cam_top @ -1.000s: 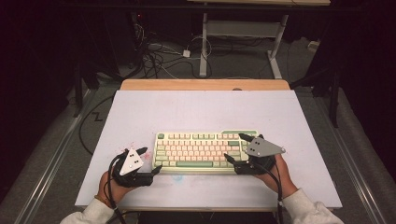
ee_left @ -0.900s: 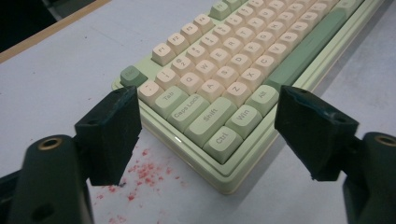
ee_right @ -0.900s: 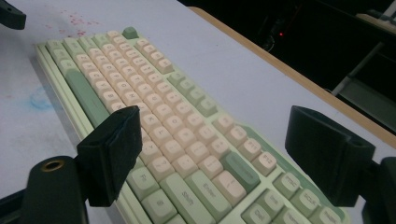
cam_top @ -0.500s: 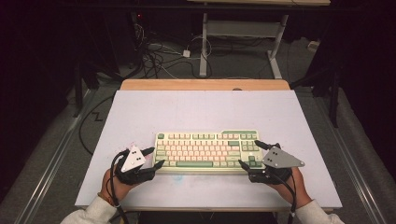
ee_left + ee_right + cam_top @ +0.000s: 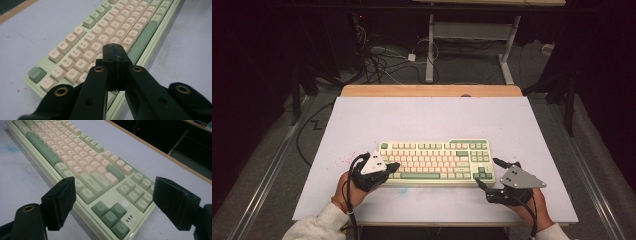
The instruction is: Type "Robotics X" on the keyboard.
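Note:
A cream and green keyboard (image 5: 437,162) lies flat on the pale table (image 5: 427,115), near its front. My left gripper (image 5: 393,166) is at the keyboard's left end. Its jaws have just been closing and now stand pressed together with nothing between them. In the left gripper view the left gripper (image 5: 115,51) hovers just above the letter keys of the keyboard (image 5: 100,37). My right gripper (image 5: 487,172) is open beside the keyboard's front right corner. In the right gripper view the right gripper (image 5: 113,186) frames the arrow keys of the keyboard (image 5: 82,157) without touching them.
A wooden strip (image 5: 432,91) runs along the table's far edge. Behind it are a desk frame (image 5: 472,45) and loose cables (image 5: 382,60) on the floor. Faint red specks (image 5: 343,161) mark the table left of the keyboard.
The left gripper's jaws have closed and it has moved right, onto the keyboard's left end. The right gripper has drawn back to the right and toward the table's front edge.

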`<state>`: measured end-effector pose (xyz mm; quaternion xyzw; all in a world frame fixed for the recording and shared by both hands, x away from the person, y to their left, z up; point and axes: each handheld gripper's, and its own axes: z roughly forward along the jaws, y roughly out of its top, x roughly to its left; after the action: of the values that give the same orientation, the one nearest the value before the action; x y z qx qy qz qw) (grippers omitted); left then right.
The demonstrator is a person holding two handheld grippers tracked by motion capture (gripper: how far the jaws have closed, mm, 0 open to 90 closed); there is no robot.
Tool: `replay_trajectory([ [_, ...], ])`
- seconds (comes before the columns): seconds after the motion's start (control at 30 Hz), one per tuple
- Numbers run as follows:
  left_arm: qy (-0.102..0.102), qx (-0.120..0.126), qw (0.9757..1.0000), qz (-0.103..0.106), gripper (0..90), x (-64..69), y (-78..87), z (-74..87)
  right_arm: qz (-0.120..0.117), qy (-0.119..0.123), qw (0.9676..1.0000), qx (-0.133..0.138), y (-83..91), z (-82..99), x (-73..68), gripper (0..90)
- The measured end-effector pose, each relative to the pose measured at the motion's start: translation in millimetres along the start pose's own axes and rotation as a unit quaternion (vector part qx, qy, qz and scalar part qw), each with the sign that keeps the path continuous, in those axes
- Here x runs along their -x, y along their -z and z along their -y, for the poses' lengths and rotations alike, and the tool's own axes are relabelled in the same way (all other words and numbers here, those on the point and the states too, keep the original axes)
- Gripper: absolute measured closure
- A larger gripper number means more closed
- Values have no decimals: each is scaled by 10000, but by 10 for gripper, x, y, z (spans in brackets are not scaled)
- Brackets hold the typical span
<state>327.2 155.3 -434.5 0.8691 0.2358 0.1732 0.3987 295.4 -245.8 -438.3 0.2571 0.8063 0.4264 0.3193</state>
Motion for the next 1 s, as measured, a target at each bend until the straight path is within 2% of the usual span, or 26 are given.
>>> replay_trajectory([
  [0.27,-193,-218,9991,314,874,59,-257,-226,-7,36,10000,-33,-32,8,-7,196],
  [0.5,-286,-462,9977,416,874,80,-470,-322,-2,50,10000,-56,-44,23,-5,196],
  [1.0,-369,-795,9956,324,874,112,-695,-380,-18,156,9998,-120,-64,27,-19,197],
])
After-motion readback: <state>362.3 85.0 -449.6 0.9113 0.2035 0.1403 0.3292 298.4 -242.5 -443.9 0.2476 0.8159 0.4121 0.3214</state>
